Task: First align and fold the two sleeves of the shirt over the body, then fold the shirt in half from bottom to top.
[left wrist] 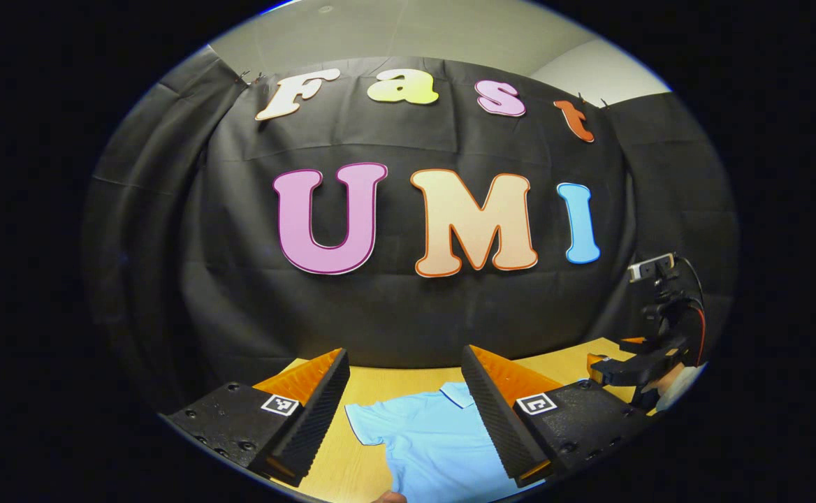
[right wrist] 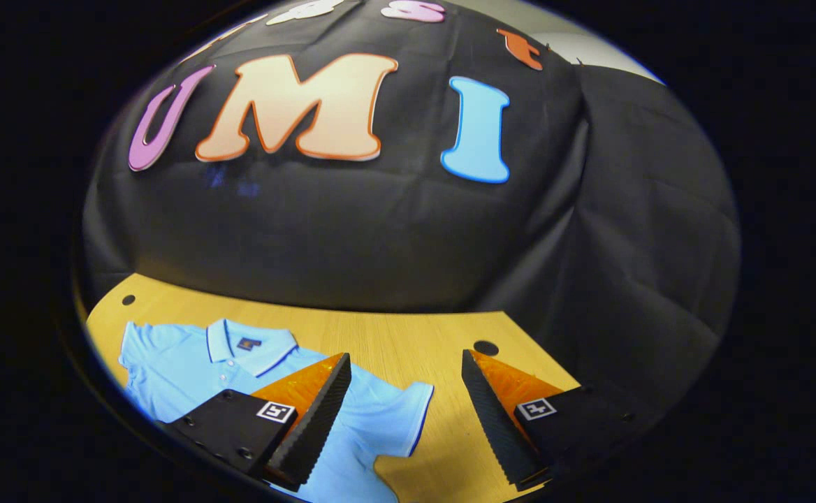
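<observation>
The left gripper (left wrist: 405,412) is hanging above the table with its fingers spread wide apart and nothing between them, and through the gap the shirt (left wrist: 425,440) is lying flat on the wooden table (left wrist: 380,384), collar pointing toward the far wall and one short sleeve (left wrist: 369,423) sticking out to the side. The right gripper (right wrist: 405,412) is likewise gaping and empty, hovering over the other sleeve (right wrist: 397,412) near the shirt's edge, with the collar (right wrist: 247,346) just beyond its inner finger. The sleeves are not yet folded, so the step in hand looks like the first sleeve fold; to do it well, each gripper should probably be coming down on its sleeve's hem, pinching only the sleeve layer, then carrying it inward so both land level across the body without dragging the shirt. Counting: one shirt, two sleeves, one collar, two grippers, one table with two round holes (right wrist: 485,347) in it, and one camera on a stand (left wrist: 652,269) off at the side.
</observation>
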Tool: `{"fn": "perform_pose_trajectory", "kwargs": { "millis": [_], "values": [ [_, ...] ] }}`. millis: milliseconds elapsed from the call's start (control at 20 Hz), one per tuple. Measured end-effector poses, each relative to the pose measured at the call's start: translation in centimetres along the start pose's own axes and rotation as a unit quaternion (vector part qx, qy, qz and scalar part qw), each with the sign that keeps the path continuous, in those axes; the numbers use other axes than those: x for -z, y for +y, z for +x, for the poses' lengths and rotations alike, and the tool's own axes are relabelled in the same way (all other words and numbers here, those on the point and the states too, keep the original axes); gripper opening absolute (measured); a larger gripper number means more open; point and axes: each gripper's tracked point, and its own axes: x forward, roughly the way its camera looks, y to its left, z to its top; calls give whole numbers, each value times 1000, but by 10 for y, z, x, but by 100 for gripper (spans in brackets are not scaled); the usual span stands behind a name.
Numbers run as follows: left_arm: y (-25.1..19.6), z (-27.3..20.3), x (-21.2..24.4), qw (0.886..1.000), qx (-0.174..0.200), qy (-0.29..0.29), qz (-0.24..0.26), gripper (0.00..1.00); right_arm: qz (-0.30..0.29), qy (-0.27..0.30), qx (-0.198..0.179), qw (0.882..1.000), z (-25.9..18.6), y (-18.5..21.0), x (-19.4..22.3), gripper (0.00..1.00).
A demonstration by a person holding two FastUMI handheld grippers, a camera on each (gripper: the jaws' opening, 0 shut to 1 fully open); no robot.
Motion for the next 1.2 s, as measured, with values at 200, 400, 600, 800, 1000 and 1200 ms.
{"fn": "perform_pose_trajectory", "kwargs": {
  "millis": [200,400,600,800,1000,1200],
  "values": [
    [12,8,10,1000,-8,11,6,96,-7,59,5,998,32,-1,49,99],
    [20,14,21,1000,-14,27,9,96,-8,102,17,995,57,-4,86,100],
    [28,20,25,999,-21,30,14,96,-3,144,27,989,72,-12,116,99],
    [24,24,29,999,-19,33,13,96,65,178,11,982,71,-5,125,98],
    [22,27,30,999,-17,36,8,96,101,184,-17,978,74,7,127,72],
    [24,27,35,999,-20,42,4,97,104,185,-35,977,71,18,125,6]
  ]
}}
